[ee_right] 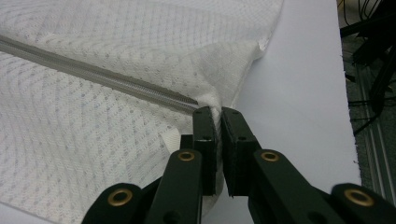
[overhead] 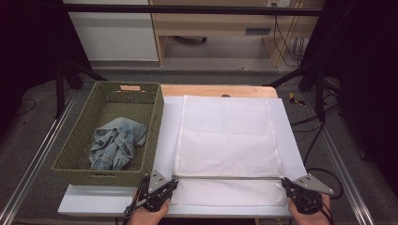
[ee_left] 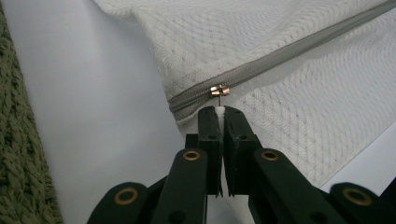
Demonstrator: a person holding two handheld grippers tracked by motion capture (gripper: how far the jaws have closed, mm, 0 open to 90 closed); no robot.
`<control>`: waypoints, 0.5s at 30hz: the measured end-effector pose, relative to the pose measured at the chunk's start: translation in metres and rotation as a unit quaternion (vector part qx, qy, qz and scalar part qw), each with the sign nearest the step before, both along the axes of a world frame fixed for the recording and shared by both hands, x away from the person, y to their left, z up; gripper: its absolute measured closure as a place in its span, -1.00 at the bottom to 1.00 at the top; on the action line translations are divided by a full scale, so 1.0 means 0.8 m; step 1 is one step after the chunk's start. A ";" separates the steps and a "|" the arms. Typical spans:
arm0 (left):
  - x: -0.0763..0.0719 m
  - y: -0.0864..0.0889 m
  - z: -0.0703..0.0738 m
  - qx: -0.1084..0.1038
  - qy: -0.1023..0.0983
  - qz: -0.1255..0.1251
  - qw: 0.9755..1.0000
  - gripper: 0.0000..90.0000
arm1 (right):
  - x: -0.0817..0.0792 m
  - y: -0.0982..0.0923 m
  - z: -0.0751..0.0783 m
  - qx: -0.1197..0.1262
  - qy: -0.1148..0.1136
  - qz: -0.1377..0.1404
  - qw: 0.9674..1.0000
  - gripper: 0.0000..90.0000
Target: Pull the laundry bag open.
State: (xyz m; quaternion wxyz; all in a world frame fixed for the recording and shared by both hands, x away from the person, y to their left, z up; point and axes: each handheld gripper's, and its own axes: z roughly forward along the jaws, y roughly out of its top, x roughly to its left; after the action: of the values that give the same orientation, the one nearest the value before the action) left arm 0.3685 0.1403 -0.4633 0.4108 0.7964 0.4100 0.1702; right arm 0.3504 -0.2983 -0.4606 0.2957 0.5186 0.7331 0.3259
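Observation:
A white mesh laundry bag lies flat on the white mat, with a grey zipper running across its near part. At the zipper's left end my left gripper is shut; in the left gripper view its jaws pinch the small pull hanging from the metal slider. My right gripper is shut at the zipper's right end, and in the right gripper view it clamps a fold of the mesh bag where the zipper ends.
A green woven basket stands left of the bag and holds crumpled blue jeans. Its wall is close to my left gripper. Bare mat lies to the right, then the table edge and cables on the floor.

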 end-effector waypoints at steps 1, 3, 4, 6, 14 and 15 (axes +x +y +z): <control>0.000 0.000 0.000 0.000 -0.001 0.003 1.000 0.93 | 0.000 0.000 0.000 0.001 0.000 0.000 1.000 0.90; 0.000 0.003 0.001 0.002 0.002 0.003 1.000 0.92 | 0.000 0.000 0.000 -0.001 0.001 -0.002 1.000 0.90; 0.000 0.003 0.001 0.000 0.001 0.006 1.000 0.93 | 0.000 0.000 0.000 0.002 0.003 -0.003 1.000 0.90; -0.001 0.004 0.001 -0.002 0.002 0.007 1.000 0.92 | 0.001 -0.001 0.000 0.001 0.004 -0.005 1.000 0.90; 0.001 0.008 0.000 0.008 0.008 0.011 1.000 0.92 | 0.003 -0.004 -0.004 -0.005 0.010 -0.004 1.000 0.90; 0.001 0.007 -0.001 0.007 0.008 0.013 1.000 0.92 | 0.004 -0.003 -0.004 -0.008 0.013 -0.001 1.000 0.90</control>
State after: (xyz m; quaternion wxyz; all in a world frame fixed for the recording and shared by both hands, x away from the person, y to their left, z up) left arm 0.3696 0.1463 -0.4643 0.3993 0.7955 0.4222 0.1718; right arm 0.3535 -0.3009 -0.4641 0.2910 0.5212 0.7388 0.3129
